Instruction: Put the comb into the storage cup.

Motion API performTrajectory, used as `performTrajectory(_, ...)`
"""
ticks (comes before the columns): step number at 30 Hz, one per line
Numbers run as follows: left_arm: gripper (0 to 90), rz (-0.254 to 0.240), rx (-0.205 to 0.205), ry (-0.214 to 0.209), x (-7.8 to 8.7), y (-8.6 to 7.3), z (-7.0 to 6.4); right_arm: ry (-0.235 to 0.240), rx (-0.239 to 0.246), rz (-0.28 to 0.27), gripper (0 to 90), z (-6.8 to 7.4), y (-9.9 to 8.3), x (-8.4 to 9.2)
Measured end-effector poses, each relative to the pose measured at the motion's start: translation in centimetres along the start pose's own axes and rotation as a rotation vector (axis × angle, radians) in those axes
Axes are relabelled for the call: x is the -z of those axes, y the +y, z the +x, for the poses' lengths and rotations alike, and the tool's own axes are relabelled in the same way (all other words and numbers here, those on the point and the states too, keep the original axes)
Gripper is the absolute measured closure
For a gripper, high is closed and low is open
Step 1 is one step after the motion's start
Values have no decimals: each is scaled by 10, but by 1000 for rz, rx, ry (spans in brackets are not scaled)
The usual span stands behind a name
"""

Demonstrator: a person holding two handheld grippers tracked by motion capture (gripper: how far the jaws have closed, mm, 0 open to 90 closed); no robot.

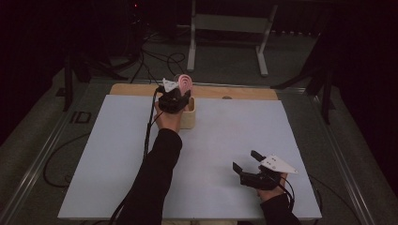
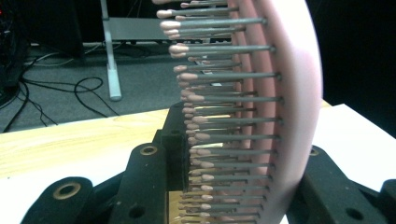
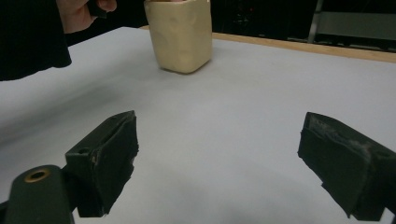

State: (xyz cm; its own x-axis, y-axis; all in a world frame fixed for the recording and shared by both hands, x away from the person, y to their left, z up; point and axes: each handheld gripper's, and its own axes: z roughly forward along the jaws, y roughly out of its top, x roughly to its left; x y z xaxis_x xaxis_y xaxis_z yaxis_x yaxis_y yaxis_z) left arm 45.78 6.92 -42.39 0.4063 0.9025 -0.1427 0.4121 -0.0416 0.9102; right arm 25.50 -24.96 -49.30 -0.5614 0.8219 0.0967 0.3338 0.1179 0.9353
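Observation:
A pink hairbrush (image 1: 184, 83) with grey, pink-tipped bristles stands upright over a cream cup (image 1: 188, 118) at the back of the white board. My left gripper (image 1: 176, 97) is shut on the hairbrush. In the left gripper view the hairbrush (image 2: 285, 93) fills the gap between the black jaws of my left gripper (image 2: 238, 184). The brush's lower end is hidden behind the gripper. My right gripper (image 1: 247, 161) rests open near the board's front right, with nothing between its jaws. The right gripper view has the right gripper (image 3: 217, 140) facing the cup (image 3: 180, 35) across bare board.
The white board (image 1: 117, 154) lies on a wooden table whose edge (image 1: 244, 92) shows at the back. Beyond it, on the dark floor, are a metal stand (image 1: 225, 28) and loose cables (image 1: 155, 61). A dark sleeve (image 3: 28, 37) reaches to the cup.

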Motion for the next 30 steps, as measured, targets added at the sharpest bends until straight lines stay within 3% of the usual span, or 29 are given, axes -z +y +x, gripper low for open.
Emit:
performTrajectory(20,637,8,-11,-9,-1,-2,-2,4,3,1,119,0,0,-1)
performTrajectory(30,625,9,-14,-36,-1,-3,-3,3,4,4,119,1,-1,-2)
